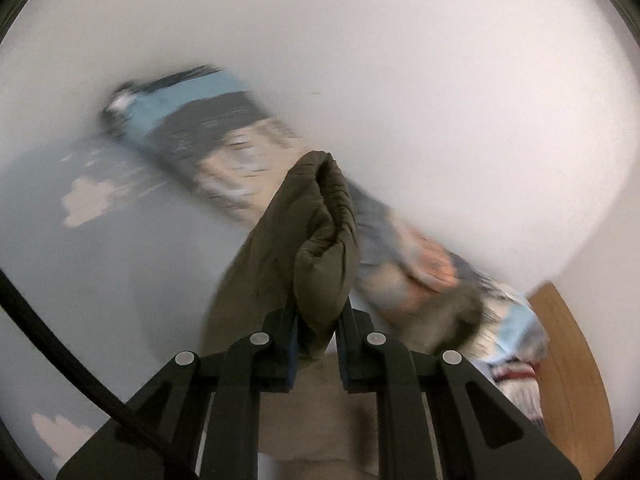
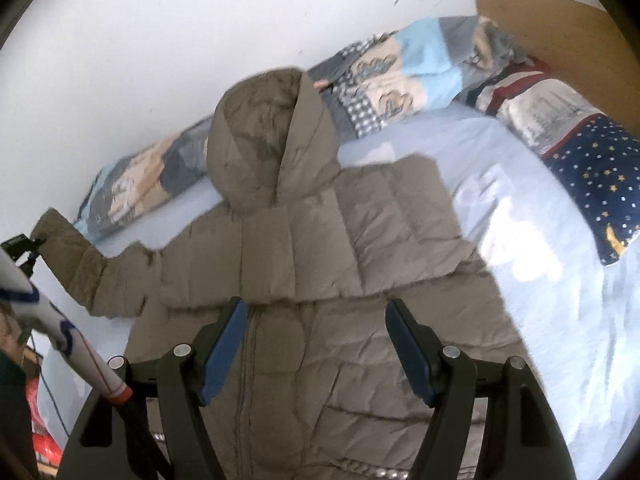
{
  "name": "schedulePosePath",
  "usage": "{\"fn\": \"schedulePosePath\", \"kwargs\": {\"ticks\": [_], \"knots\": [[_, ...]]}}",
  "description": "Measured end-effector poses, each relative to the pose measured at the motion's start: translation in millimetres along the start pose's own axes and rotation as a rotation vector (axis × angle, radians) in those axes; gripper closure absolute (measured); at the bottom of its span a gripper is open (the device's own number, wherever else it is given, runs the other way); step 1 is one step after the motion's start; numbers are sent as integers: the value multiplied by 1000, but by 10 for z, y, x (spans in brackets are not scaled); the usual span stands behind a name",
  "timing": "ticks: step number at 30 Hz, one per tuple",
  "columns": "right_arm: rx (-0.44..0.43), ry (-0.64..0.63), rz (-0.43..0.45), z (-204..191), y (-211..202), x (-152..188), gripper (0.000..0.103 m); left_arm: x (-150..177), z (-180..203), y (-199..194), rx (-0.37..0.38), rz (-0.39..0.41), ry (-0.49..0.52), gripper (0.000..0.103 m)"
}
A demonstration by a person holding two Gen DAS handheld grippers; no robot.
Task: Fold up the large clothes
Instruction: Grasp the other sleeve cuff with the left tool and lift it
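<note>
Bare sheet (image 2: 500,184) right of the jacket (image 2: 320,240) lies open; pillows (image 2: 400,72) apparently line the wall (image 2: 160,40).

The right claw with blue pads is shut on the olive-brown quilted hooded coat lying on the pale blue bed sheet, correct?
Not quite. The right claw is open, its blue pads spread apart above the olive-brown quilted hooded coat, gripping nothing. The right wrist view shows this. The coat does lie on the pale blue bed sheet.
</note>
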State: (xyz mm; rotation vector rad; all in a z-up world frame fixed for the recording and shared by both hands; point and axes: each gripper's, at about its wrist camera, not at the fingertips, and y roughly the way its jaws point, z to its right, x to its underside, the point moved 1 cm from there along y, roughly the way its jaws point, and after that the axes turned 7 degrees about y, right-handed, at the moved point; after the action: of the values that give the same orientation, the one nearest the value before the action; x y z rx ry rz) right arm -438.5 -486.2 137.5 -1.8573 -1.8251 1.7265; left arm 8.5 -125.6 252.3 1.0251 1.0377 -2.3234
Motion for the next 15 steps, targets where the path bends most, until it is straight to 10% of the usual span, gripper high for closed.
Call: {"fn": "schedulePosePath", "kwargs": {"ticks": [7, 15], "knots": [[-2, 128, 92, 350, -331, -249, 27, 317, 1557, 64, 165, -60, 146, 89], [50, 232, 150, 808, -519, -468, 27, 1432, 2784, 800, 248, -241, 230, 89]]}}
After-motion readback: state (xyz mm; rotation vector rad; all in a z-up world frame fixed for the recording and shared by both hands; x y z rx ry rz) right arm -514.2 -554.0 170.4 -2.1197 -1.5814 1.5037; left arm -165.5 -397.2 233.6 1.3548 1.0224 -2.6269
